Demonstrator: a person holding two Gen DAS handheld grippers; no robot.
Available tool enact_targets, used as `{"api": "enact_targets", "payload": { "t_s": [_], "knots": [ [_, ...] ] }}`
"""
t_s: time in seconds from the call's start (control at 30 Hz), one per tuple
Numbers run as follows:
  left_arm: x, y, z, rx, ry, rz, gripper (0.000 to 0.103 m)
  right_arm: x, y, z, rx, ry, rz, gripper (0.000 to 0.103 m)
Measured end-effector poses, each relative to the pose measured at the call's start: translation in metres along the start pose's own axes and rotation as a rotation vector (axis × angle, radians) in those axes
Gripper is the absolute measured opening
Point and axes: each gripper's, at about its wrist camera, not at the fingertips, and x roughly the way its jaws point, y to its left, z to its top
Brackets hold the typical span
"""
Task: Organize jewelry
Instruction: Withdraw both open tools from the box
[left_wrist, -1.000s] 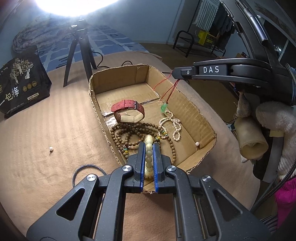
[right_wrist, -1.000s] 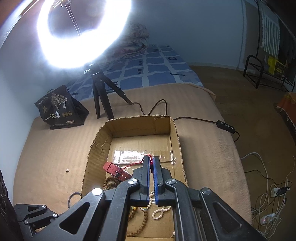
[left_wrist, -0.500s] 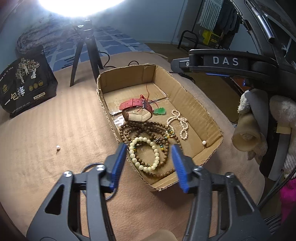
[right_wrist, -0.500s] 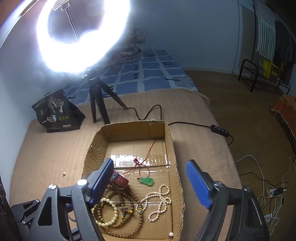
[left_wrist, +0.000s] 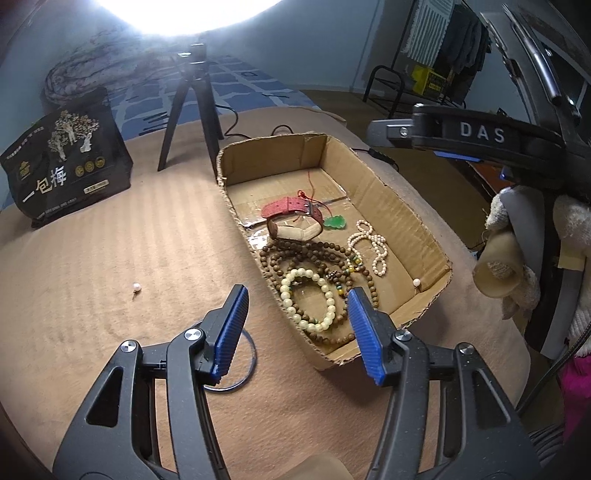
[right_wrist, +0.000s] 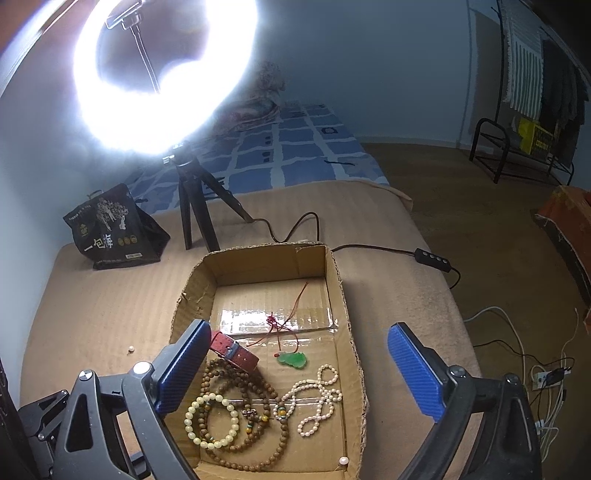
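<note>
A shallow cardboard box (left_wrist: 400, 214) (right_wrist: 343, 295) lies on the tan blanket. In it lie a red-strapped watch (left_wrist: 291, 218) (right_wrist: 236, 352), a green pendant on a red cord (left_wrist: 335, 222) (right_wrist: 292, 359), a white pearl necklace (left_wrist: 371, 245) (right_wrist: 319, 397), a long brown bead string (left_wrist: 314, 254) (right_wrist: 240, 387) and a pale cream bead bracelet (left_wrist: 308, 299) (right_wrist: 210, 421). My left gripper (left_wrist: 297, 332) is open and empty above the box's near corner. My right gripper (right_wrist: 297, 373) is wide open and empty above the box. A loose pearl stud (left_wrist: 137, 287) (right_wrist: 130, 349) and a thin bangle (left_wrist: 236, 360) lie on the blanket outside the box.
A ring light on a black tripod (left_wrist: 197, 107) (right_wrist: 192, 199) and a black snack bag (left_wrist: 64, 166) (right_wrist: 112, 230) stand behind the box. A cable with an inline switch (right_wrist: 432, 259) runs to the right. Another pearl stud (left_wrist: 416, 282) (right_wrist: 344, 460) lies in the box's near corner.
My left gripper opened and dropped the cream bracelet into the box, then drew back. My right gripper opened and let the green pendant fall into the box, then rose.
</note>
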Motion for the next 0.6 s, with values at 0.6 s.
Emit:
{"api": "enact_targets", "payload": {
  "t_s": [0.6],
  "knots": [
    [-0.026, 0.014, -0.004, -0.004, -0.051, 0.028, 0.057, -0.018, 0.017, -0.001, -0.009, -0.032, 0.012, 0.103]
  ]
}}
